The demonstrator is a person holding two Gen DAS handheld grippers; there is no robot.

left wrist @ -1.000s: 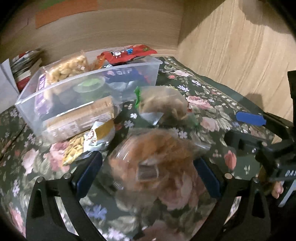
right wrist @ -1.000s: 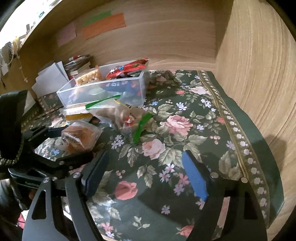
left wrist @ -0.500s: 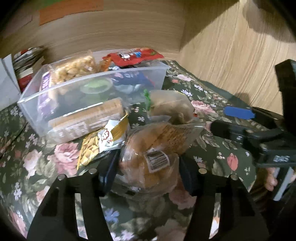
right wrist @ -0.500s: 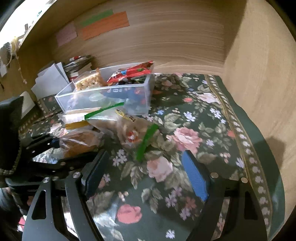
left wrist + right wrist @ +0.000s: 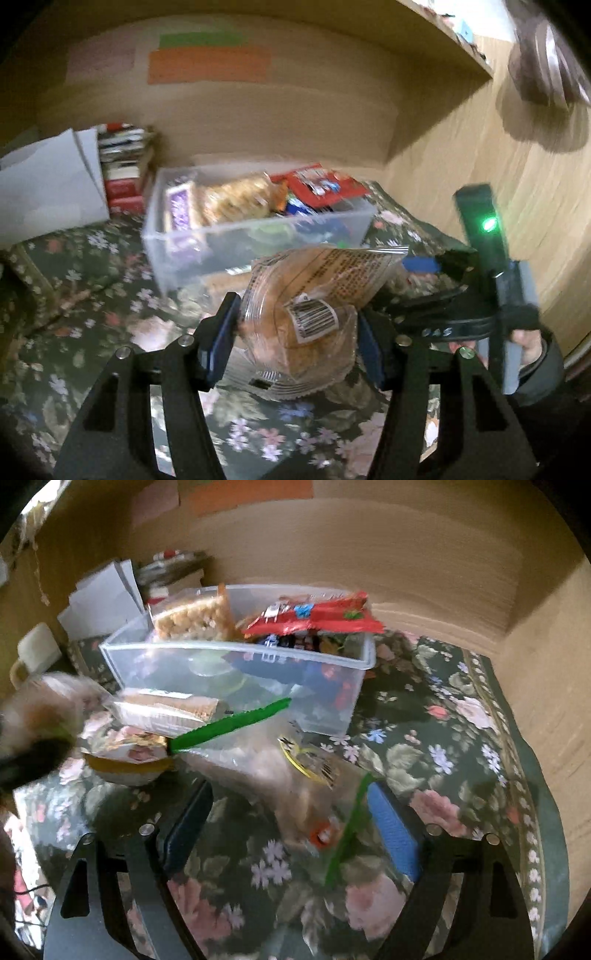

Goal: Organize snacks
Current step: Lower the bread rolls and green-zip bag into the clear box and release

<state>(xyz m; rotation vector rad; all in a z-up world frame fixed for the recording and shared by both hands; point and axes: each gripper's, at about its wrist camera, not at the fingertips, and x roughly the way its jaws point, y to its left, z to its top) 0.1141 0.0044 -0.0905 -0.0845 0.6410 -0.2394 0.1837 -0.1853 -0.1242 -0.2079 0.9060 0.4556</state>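
Holding the wrapped bun packet clear of the floral table, your left gripper has its jaws clenched on both sides of the packet, just in front of the clear bin, which looks nearly full. You appear to be mid-carry; next, lift it over the near wall and find a gap. Your right gripper has its jaws spread wide, straddling the green-zip bag beside the bin without pinching it yet.
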